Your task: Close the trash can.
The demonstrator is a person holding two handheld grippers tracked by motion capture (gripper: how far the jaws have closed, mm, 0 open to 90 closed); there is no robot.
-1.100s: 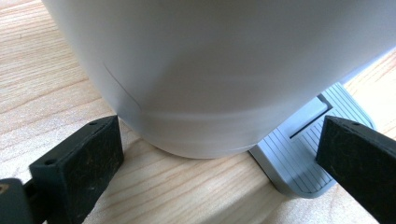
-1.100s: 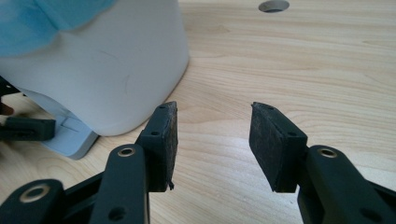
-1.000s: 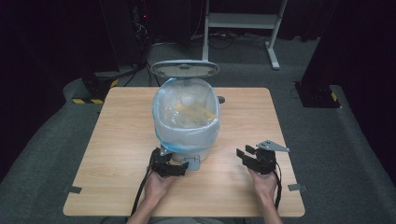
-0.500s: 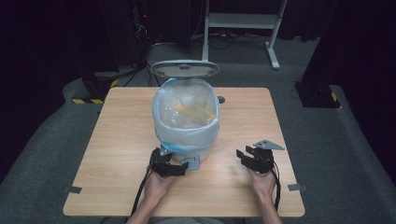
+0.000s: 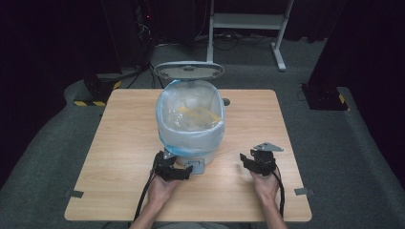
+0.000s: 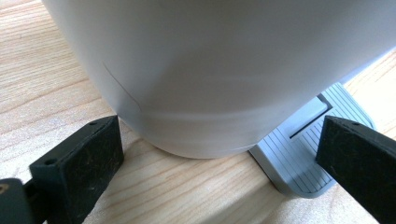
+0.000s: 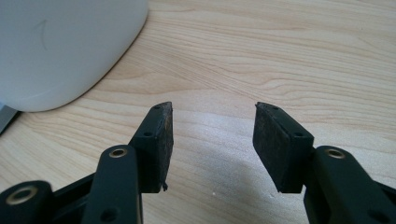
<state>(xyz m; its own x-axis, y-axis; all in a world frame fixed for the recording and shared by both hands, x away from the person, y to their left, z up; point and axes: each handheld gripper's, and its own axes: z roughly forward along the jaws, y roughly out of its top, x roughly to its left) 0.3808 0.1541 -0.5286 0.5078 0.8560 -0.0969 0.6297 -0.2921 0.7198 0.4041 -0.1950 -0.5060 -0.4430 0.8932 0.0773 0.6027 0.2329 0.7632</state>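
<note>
A grey pedal bin (image 5: pixel 191 138) stands near the middle of the tabletop (image 5: pixel 119 143), its lid (image 5: pixel 189 70) up and a pale blue liner (image 5: pixel 210 136) folded over the rim, with something yellowish inside. The left gripper (image 5: pixel 177 168) sits low at the bin's near foot. Its fingers (image 6: pixel 79 163) are spread wide, one on either side of the base (image 6: pixel 201 135), the right one hanging just over the ribbed pedal (image 6: pixel 303 154); whether it presses on it I cannot tell. They grip nothing. The right gripper (image 5: pixel 252 161) rests well apart to the right, near the bare wood. Its fingers (image 7: pixel 156 144) have just been opening and stand about half apart, with nothing between them.
</note>
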